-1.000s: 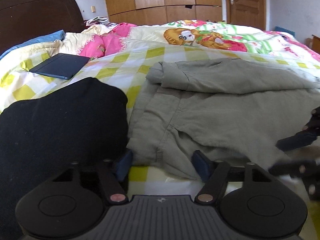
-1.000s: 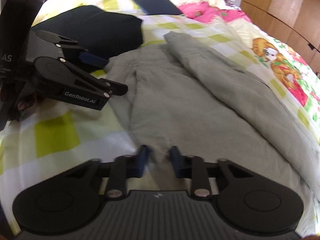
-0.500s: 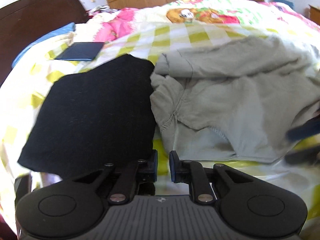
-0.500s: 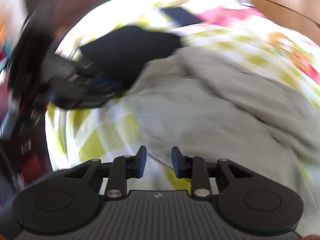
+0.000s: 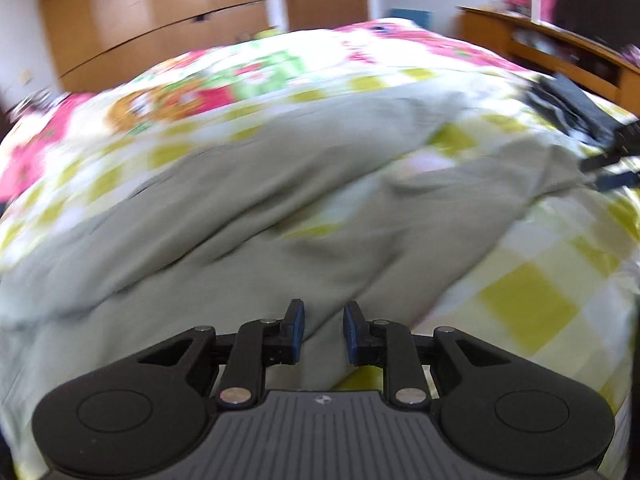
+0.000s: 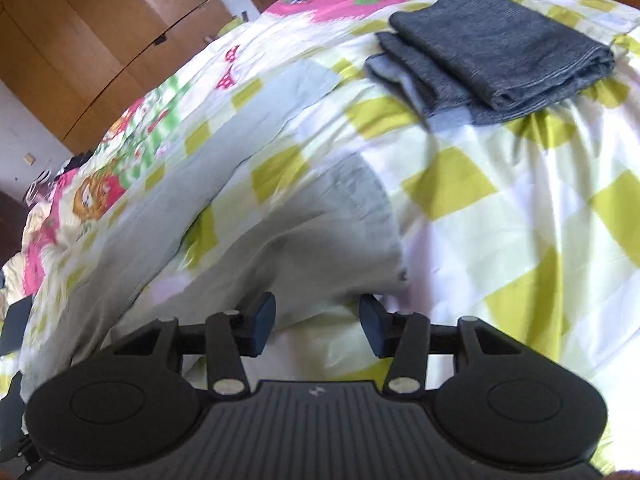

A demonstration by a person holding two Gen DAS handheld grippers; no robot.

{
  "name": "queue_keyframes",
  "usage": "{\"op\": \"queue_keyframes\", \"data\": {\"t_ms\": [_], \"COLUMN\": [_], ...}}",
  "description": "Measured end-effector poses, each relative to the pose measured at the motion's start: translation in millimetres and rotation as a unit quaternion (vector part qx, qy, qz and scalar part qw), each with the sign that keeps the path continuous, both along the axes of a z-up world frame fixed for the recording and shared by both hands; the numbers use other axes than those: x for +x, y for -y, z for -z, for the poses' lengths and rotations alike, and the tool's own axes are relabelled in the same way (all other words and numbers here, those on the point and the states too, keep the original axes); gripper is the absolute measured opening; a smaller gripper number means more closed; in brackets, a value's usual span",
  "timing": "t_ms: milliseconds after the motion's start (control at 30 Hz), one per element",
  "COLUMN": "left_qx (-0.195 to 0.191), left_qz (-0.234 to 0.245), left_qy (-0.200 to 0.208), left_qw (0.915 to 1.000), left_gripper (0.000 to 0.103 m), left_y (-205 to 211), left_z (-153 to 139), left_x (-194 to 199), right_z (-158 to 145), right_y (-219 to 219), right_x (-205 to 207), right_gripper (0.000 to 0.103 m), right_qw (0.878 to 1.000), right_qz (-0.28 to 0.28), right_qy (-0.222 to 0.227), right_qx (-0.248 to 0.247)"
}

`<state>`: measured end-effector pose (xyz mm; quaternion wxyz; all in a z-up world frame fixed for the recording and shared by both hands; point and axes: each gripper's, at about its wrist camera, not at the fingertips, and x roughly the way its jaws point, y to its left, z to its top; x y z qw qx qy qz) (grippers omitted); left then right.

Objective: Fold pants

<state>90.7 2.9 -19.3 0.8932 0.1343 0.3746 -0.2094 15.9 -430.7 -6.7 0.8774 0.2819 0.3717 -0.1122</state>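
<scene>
The grey-green pants (image 5: 248, 216) lie spread across the checked bedspread (image 5: 532, 300), their two legs running away toward eleven o'clock in the right wrist view, with a strip of yellow-and-white bedding showing between them. The left gripper (image 5: 323, 330) hovers low over the cloth at six o'clock of its own view, its blue pads a narrow gap apart; the fabric seems to pass just under them, though the picture is too smeared to say whether they touch it. The right gripper (image 6: 318, 324) has its jaws set wide at the hem end of the nearer leg (image 6: 320, 232), the cuff lying just ahead of the pads, nothing pinched. A folded dark-grey garment (image 6: 496, 44) rests at one o'clock, well apart from the pants. Wooden wardrobe doors (image 6: 80, 40) stand beyond.
</scene>
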Motion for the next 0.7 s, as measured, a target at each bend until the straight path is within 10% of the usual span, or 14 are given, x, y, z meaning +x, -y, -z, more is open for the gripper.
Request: {"op": "queue_keyframes", "data": {"t_ms": [200,267,333,500,700], "left_qx": [0.004,0.005,0.007,0.017,-0.007], "left_qz": [0.043,0.044,0.041,0.042,0.056], "left_qy": [0.002,-0.002,-0.009,-0.011,0.015], "left_qw": [0.9991,0.9990,0.9991,0.9989,0.9983], "left_gripper": [0.046,0.047,0.048,0.048,0.055], "left_y": [39,41,41,39,39], "left_z": [0,4,7,4,-14], "left_x": [2,1,3,9,3], "right_z": [21,24,22,-31,-82], "right_y": [10,7,11,25,54], "right_x": [27,34,42,49,26], "right_gripper": [0.065,0.053,0.006,0.005,0.005], "right_qw": [0.999,0.999,0.999,0.997,0.993], "right_qz": [-0.012,-0.017,-0.033,-0.062,-0.018], "right_qy": [-0.018,-0.022,-0.016,0.045,0.074], "right_qx": [-0.030,-0.039,-0.002,0.020,-0.094]}}
